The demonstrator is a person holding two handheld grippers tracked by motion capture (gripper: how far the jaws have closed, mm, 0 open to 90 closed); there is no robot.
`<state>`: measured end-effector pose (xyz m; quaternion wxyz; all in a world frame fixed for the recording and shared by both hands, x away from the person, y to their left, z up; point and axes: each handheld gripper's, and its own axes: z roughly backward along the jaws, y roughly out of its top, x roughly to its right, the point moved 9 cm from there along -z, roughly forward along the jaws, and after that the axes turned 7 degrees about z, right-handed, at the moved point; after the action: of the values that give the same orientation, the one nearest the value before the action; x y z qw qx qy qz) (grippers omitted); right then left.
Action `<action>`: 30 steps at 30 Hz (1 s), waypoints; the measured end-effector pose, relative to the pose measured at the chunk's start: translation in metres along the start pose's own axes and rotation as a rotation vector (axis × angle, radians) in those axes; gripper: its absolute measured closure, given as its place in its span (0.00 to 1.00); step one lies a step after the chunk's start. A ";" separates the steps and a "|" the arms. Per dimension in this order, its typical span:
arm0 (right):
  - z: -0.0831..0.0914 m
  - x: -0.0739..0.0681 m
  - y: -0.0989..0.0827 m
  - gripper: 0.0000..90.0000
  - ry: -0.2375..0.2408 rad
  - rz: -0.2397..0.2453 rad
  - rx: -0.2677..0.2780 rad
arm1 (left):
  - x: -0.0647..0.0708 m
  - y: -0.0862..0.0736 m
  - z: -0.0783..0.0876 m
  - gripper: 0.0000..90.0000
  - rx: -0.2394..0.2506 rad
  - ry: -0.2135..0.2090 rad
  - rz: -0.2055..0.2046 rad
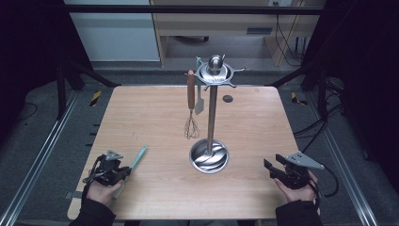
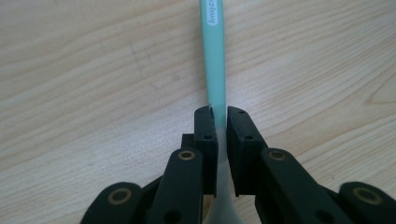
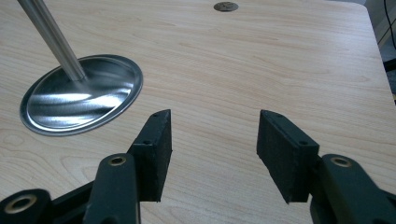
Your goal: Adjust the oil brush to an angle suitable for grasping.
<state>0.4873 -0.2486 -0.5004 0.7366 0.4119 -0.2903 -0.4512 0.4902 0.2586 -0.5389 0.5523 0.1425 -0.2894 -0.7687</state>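
One stand (image 1: 211, 113), one whisk (image 1: 191, 106), two spatulas (image 1: 138, 158) (image 1: 199, 96), two claws (image 1: 123, 173) (image 1: 271, 167).

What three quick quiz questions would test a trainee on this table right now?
1. True or false: the left tongs are shut on the mint-green utensil handle.
2. What hangs beside the whisk on the steel stand? A) small spatula B) ladle C) fork
3. The right tongs are ____, with nothing between the pads.

Key: 1 true; 2 A; 3 open.
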 end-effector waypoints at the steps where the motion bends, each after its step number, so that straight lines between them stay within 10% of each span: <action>1: 0.000 0.000 0.000 0.51 0.000 -0.001 0.000 | 0.001 0.001 0.002 0.92 0.011 -0.003 -0.001; 30: 0.004 0.004 0.008 0.47 -0.041 0.001 0.063 | 0.026 0.050 0.076 0.92 0.429 -0.071 0.023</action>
<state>0.4891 -0.2518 -0.4910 0.7174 0.4254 -0.3195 -0.4498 0.4789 0.2445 -0.4460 0.5075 0.2263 -0.4673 -0.6876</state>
